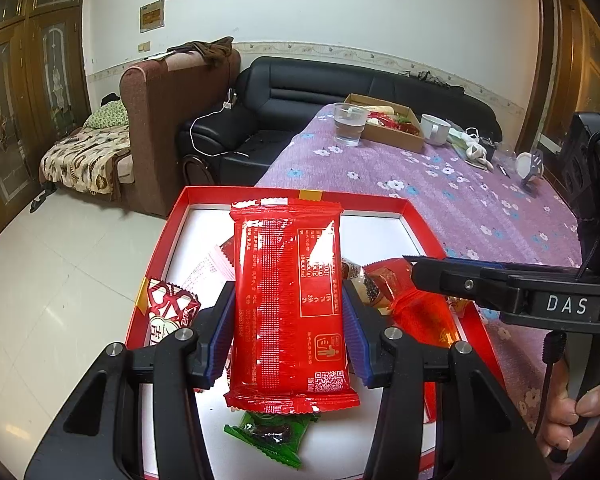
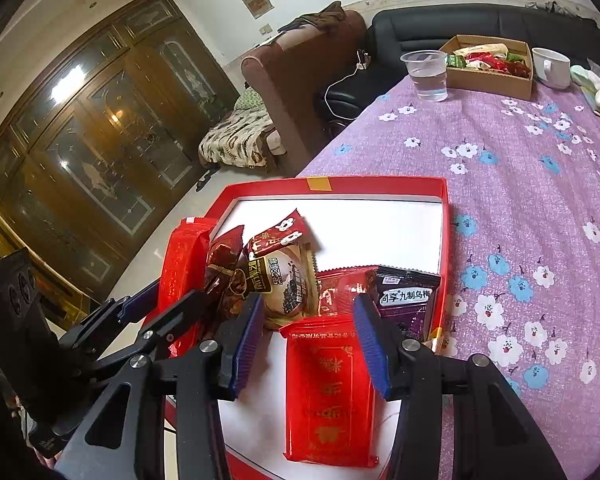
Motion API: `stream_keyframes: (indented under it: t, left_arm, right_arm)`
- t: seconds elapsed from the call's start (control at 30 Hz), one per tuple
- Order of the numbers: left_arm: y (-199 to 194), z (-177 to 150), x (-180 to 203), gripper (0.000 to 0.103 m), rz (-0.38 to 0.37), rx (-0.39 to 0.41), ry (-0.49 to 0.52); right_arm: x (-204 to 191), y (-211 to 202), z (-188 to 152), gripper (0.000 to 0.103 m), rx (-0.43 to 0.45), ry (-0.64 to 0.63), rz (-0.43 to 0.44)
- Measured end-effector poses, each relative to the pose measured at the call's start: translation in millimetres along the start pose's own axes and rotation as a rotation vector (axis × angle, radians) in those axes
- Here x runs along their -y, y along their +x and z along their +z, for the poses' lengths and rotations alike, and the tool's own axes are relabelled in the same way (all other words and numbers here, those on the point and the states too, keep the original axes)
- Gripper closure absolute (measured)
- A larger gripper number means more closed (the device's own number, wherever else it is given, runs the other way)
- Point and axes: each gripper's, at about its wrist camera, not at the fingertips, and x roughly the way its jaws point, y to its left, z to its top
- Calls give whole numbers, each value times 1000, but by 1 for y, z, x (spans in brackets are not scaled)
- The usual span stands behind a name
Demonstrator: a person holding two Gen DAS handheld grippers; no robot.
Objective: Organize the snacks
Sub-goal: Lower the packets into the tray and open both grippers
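A red tray [image 1: 404,206] with a white floor sits at the table's near corner; it also shows in the right wrist view [image 2: 380,184]. My left gripper [image 1: 288,328] is shut on a large red snack packet [image 1: 288,300] and holds it above the tray; the packet shows edge-on in the right wrist view [image 2: 180,264]. My right gripper [image 2: 304,332] is open over another red packet [image 2: 328,392] lying in the tray; its fingers [image 1: 452,276] reach in from the right. Several small snacks [image 2: 284,280] and a purple plum packet [image 2: 406,300] lie in the tray.
The table has a purple flowered cloth [image 2: 520,184]. At its far end stand a plastic cup of water [image 2: 426,74], a cardboard box of snacks [image 2: 488,62] and a white mug [image 2: 552,68]. A green candy [image 1: 272,436] lies in the tray. Sofas stand beyond.
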Motion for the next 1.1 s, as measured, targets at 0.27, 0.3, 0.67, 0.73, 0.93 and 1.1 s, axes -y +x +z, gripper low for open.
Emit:
stream_keyframes:
  t: [0.27,0.3,0.67,0.73,0.93,1.1]
  left_arm:
    - [3,0,1,55,15,-6,8]
    - [4,0,1,55,17,-7,8]
    - [4,-2,6,55,51,-8,16]
    - [3,-2,6,55,55,-7,15]
    - [-1,-2,7,55,66,0,13]
    - [-8,-2,8,55,79,19,18]
  right_arm:
    - [8,2,-1,54,0,22,19]
    - [9,1,-1,54,5,24,25]
    - [11,-5,-3,53,26,10,3]
    - [12,-6,-3,53,29,11,4]
    - [13,-11,-3,53,39,13,6]
    - [11,-16,-3,53,49,12,7]
